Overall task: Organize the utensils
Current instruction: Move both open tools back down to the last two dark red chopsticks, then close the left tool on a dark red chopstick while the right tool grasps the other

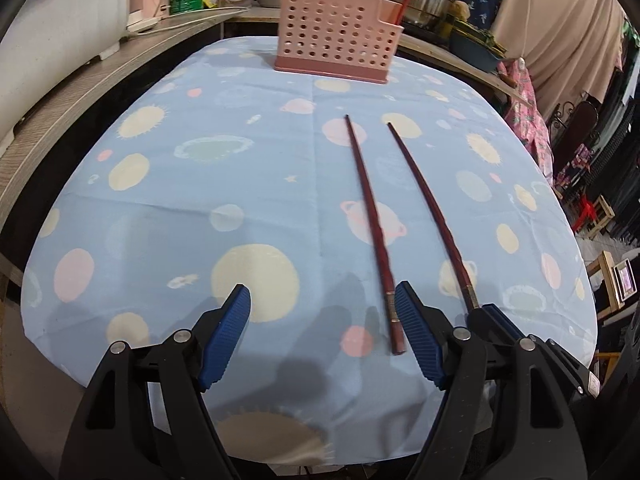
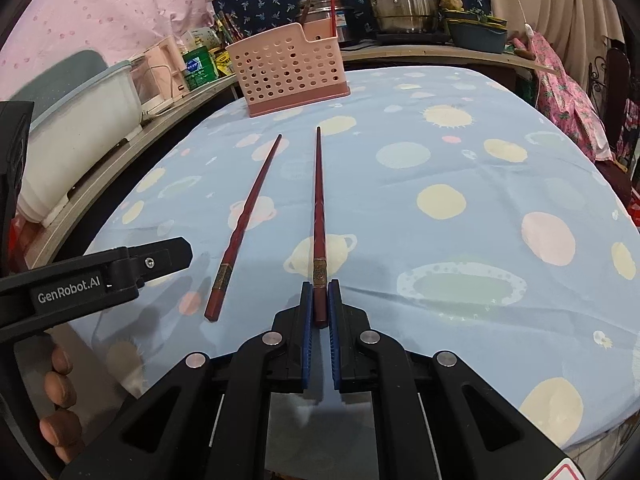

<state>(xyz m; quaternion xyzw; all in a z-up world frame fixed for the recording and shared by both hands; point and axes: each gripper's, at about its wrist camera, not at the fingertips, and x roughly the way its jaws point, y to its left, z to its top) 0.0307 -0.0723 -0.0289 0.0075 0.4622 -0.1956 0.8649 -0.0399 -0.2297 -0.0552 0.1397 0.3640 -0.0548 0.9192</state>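
While the right gripper (image 2: 319, 300) clamps one chopstick (image 2: 319, 216) at its thick end, well short of the pink holder (image 2: 288, 72), lift it level before tipping it in; the left gripper (image 1: 322, 316) hangs open beside the other chopstick (image 1: 370, 216).

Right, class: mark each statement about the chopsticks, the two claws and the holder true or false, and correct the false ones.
1. The right claw is shut on a chopstick. True.
2. The left claw grips the other chopstick. False: it is open, and that chopstick lies on the tablecloth.
3. The pink holder has perforated walls. True.
4. The holder is empty. False: at least one utensil stands in it.
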